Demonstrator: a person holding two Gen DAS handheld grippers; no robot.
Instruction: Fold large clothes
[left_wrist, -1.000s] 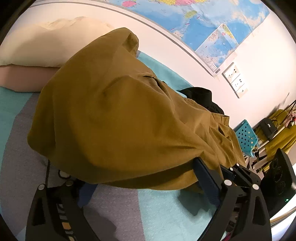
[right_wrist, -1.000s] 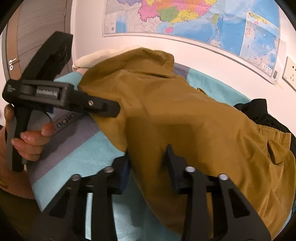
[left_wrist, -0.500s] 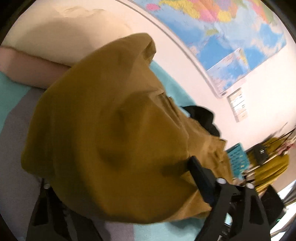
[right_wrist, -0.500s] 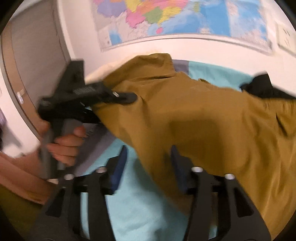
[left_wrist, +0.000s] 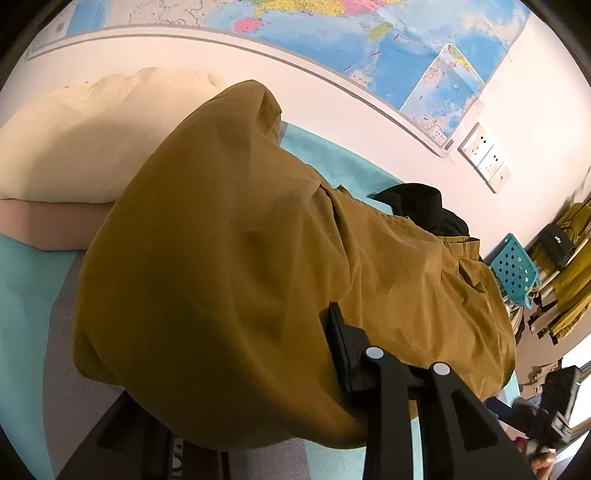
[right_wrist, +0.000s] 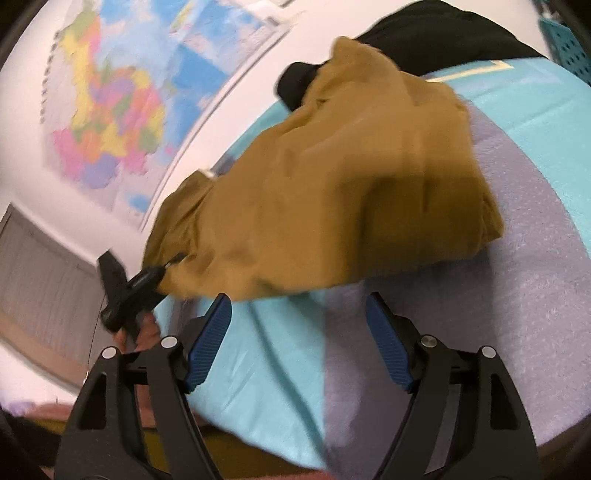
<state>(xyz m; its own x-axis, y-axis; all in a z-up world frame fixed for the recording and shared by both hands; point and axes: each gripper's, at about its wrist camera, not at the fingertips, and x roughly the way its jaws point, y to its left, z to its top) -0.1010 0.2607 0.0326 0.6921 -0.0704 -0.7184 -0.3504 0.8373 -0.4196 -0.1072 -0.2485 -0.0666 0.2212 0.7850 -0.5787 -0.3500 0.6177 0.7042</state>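
Right gripper (right_wrist: 297, 341): jaws just opened, nothing between, over teal-and-lilac bedcover (right_wrist: 258, 369). Left gripper (left_wrist: 258, 387): jaws just closed, clamped on mustard garment (left_wrist: 258, 258), bunched mid-bed. Beyond: black clothing (left_wrist: 421, 203), cream pillow (left_wrist: 85, 147), wall map (left_wrist: 388, 48).

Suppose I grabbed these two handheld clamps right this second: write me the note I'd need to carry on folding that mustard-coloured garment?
Left gripper: jaws have just been closing on a bunched edge of the mustard garment; it grips the cloth.
Right gripper: jaws have just been opening; nothing between them, it sits clear of the cloth over the bed cover.
The garment lies heaped on the bed, partly over a black garment, near the pillow.
Done: one edge gathered.
Left: probably re-grip with the right, spread flat, fold.
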